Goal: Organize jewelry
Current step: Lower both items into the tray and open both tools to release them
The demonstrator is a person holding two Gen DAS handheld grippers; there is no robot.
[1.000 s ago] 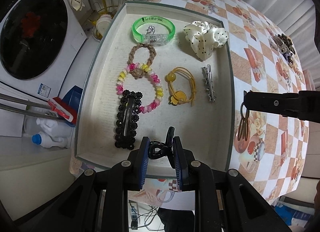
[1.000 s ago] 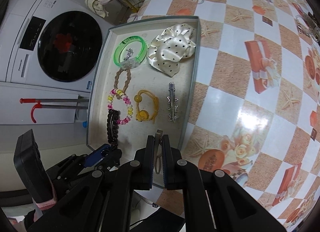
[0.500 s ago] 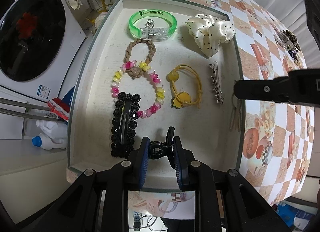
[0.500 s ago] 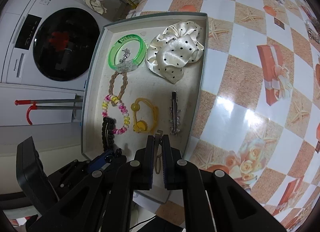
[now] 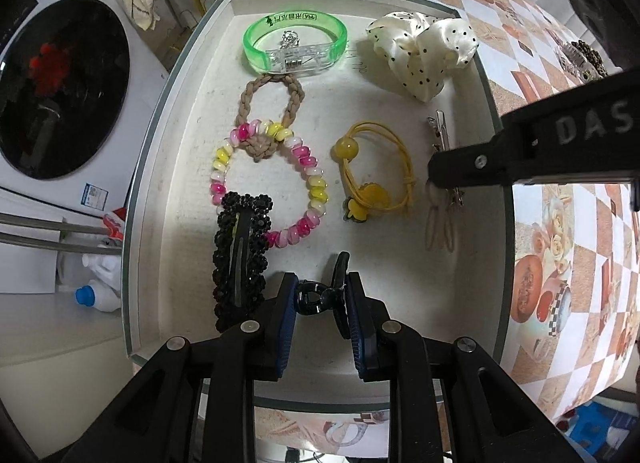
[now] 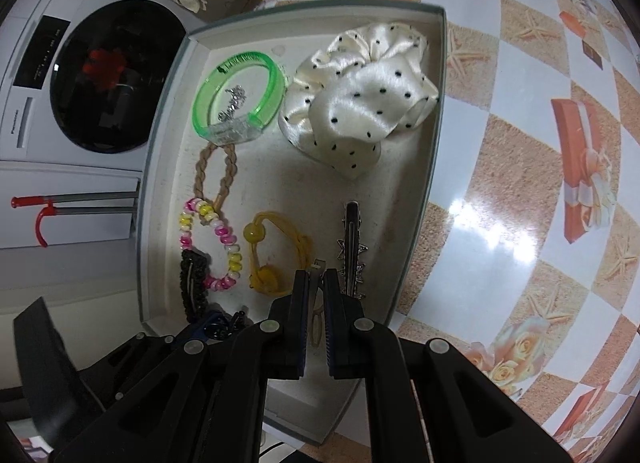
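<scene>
A white tray (image 5: 160, 111) holds a green bangle (image 5: 294, 43), a dotted cream scrunchie (image 5: 424, 47), a braided tan tie, a pink-and-yellow bead bracelet (image 5: 316, 183), a yellow hair tie (image 5: 376, 171), a silver clip (image 6: 352, 247) and a black beaded clip (image 5: 240, 255). My left gripper (image 5: 322, 291) points down over the tray's near edge, shut on a small black claw clip (image 5: 316, 297). My right gripper (image 6: 316, 283) is shut on a thin beige hair clip (image 6: 316, 327). In the left wrist view this beige hair clip (image 5: 439, 223) hangs over the tray's right side, beside the silver clip.
The tray sits at the corner of a table with an orange-and-white checked cloth (image 6: 520, 183). More hair pieces (image 5: 580, 59) lie on the cloth beyond the tray. A washing machine (image 5: 60, 91) and a white bottle (image 5: 96, 295) are off the table's left edge.
Both grippers have come down closer to the tray. The right gripper has carried the beige clip from over the tablecloth to inside the tray's right rim.
</scene>
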